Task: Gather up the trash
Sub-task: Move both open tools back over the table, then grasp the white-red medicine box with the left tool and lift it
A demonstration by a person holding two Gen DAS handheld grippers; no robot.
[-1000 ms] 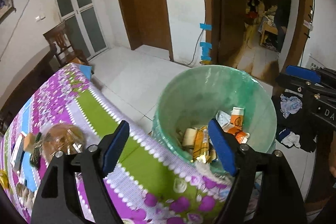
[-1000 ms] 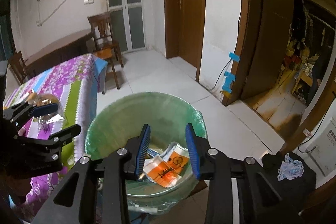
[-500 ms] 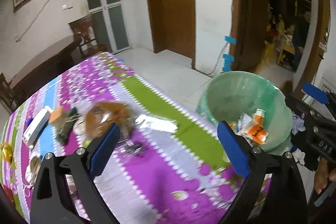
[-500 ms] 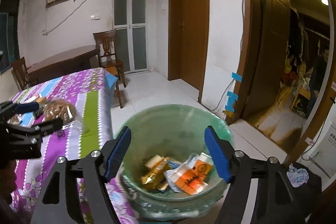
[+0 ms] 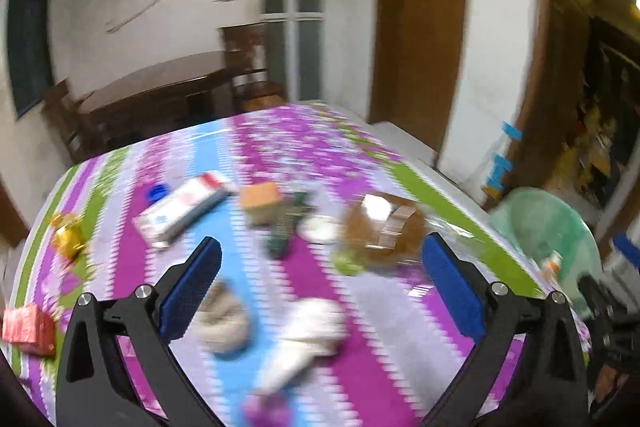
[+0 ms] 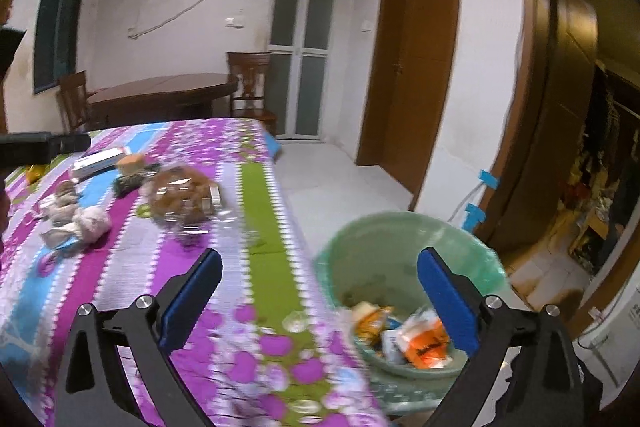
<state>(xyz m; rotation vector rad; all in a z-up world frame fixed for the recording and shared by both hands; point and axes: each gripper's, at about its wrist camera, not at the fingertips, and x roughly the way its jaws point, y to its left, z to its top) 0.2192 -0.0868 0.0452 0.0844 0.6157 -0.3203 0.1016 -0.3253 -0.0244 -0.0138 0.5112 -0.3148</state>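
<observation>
Both our grippers swing from the green bin (image 6: 404,259) toward the tablecloth (image 5: 360,327); left gripper (image 5: 320,291) and right gripper (image 6: 320,299) have just been opening, wide and empty.

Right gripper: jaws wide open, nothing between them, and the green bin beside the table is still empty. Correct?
Not quite: the green bin is not empty. The right wrist view shows wrappers, orange and white, lying in its bottom. The rest holds: the right gripper has just opened wide with nothing between its fingers, and the bin stands beside the table.
</observation>
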